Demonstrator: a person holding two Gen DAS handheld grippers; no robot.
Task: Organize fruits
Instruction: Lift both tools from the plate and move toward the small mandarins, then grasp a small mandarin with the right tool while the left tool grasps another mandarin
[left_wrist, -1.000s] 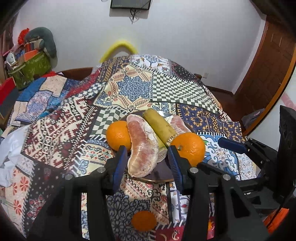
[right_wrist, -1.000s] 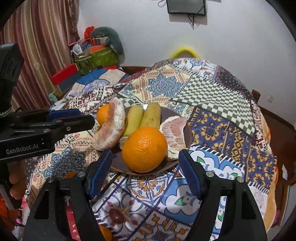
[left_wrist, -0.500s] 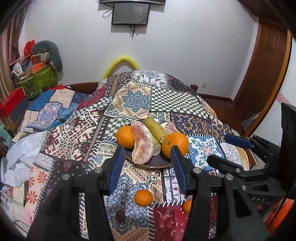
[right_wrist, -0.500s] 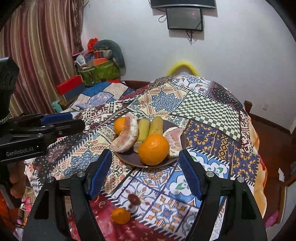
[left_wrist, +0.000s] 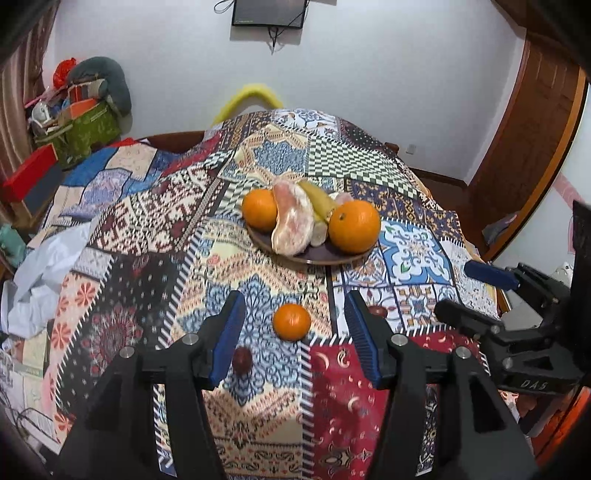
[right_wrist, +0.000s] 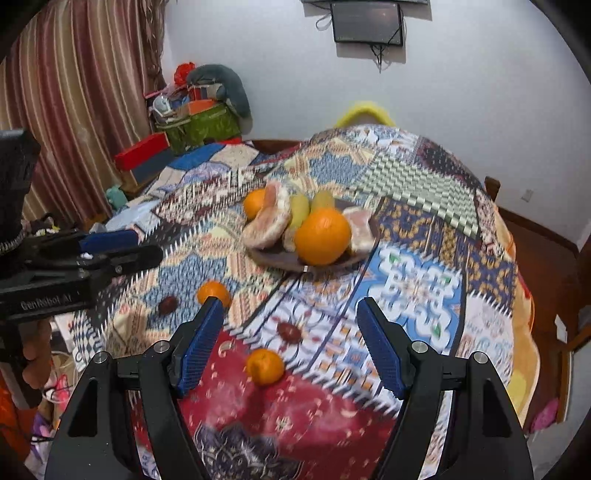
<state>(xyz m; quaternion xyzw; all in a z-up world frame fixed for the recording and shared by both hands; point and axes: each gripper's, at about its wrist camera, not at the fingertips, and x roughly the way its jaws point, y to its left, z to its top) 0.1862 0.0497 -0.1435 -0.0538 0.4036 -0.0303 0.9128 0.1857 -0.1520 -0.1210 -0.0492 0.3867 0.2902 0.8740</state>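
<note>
A dark plate (left_wrist: 343, 257) (right_wrist: 273, 260) carries two oranges (left_wrist: 354, 226) (right_wrist: 323, 236), pomelo pieces (left_wrist: 291, 221) and bananas (left_wrist: 319, 201). Nearer, on the patchwork cloth, lie a small mandarin (left_wrist: 291, 321) (right_wrist: 213, 292) and a dark red fruit (left_wrist: 242, 361) (right_wrist: 168, 304). My left gripper (left_wrist: 294, 304) (right_wrist: 147, 247) hovers over that mandarin with its jaws opening and not touching it. My right gripper (right_wrist: 291, 306) (left_wrist: 469, 295) is open above a second mandarin (right_wrist: 265, 366) and another dark fruit (right_wrist: 289, 331), gripping nothing.
The patchwork cloth (left_wrist: 155, 221) covers the whole table and hangs over its edges. A green bag of clutter (left_wrist: 86, 125) and a red box (left_wrist: 29, 177) stand at the back left. White cloth (left_wrist: 40, 273) lies at the left. A wooden door (left_wrist: 532, 129) is at the right.
Both grippers have pulled back from the plate, which now looks smaller and farther. The loose mandarins and dark fruits have come into view. The left jaws stand wider apart.
</note>
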